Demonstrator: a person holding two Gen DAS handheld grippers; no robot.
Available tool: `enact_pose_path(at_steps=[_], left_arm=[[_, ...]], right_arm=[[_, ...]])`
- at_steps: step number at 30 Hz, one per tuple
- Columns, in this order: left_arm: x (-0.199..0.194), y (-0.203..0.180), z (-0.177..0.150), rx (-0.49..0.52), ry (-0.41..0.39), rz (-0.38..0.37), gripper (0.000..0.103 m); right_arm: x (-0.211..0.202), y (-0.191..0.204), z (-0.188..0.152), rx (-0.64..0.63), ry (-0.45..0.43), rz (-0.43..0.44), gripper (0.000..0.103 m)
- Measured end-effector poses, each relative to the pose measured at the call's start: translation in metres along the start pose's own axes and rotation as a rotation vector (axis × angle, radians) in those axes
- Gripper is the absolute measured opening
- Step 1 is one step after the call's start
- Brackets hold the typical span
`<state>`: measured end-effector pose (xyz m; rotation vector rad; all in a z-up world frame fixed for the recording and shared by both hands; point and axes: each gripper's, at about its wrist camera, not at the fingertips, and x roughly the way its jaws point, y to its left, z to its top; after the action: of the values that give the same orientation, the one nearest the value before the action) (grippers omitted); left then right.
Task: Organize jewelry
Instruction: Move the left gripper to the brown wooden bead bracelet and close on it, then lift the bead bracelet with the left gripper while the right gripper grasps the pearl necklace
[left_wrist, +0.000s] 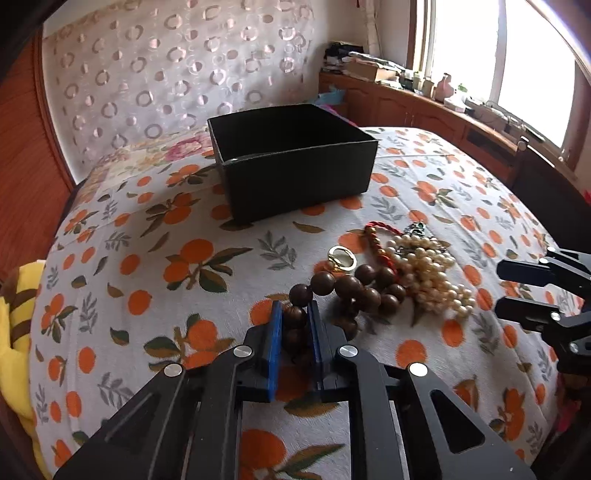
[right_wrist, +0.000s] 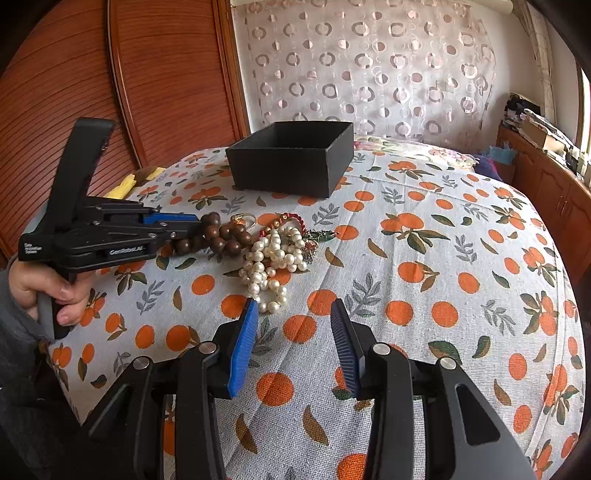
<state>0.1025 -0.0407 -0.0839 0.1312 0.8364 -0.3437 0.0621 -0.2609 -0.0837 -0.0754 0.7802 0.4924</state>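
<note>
Jewelry lay heaped on the bedspread (left_wrist: 155, 236) near the black box (left_wrist: 291, 162). Brown wooden beads (left_wrist: 295, 317) were clamped by the left gripper (left_wrist: 294, 314); the right gripper (right_wrist: 293, 325) was held wide, empty. Lifting into the box seemed required next.

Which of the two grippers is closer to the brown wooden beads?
Left. The left gripper is shut on the wooden beads. The right gripper hangs open over bare bedspread, past the pearls.
</note>
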Motion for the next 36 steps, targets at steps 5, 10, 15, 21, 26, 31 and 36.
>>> enact_pose_path(at_steps=[5,10,15,21,26,31,36], left_arm=[[-0.031,0.001,-0.006,-0.057,-0.088,-0.008,0.012],[-0.063,0.002,-0.009,-0.085,-0.162,-0.013,0.012],[-0.080,0.007,-0.011,-0.106,-0.206,-0.015,0.012],[-0.092,0.010,-0.013,-0.118,-0.237,-0.015,0.012],[-0.098,0.010,-0.014,-0.120,-0.253,-0.011,0.012],[-0.099,0.011,-0.014,-0.123,-0.250,-0.014,0.012],[-0.098,0.009,-0.015,-0.121,-0.248,-0.017,0.012]], right_arm=[[0.002,0.003,0.000,-0.021,0.015,-0.013,0.043],[0.008,0.010,0.003,-0.058,0.039,-0.026,0.043],[0.014,0.022,0.013,-0.106,0.057,-0.015,0.043],[0.025,0.035,0.023,-0.163,0.080,-0.003,0.043],[0.041,0.037,0.028,-0.175,0.124,0.015,0.043],[0.051,0.038,0.031,-0.179,0.137,-0.001,0.043],[0.049,0.035,0.031,-0.176,0.129,0.001,0.028]])
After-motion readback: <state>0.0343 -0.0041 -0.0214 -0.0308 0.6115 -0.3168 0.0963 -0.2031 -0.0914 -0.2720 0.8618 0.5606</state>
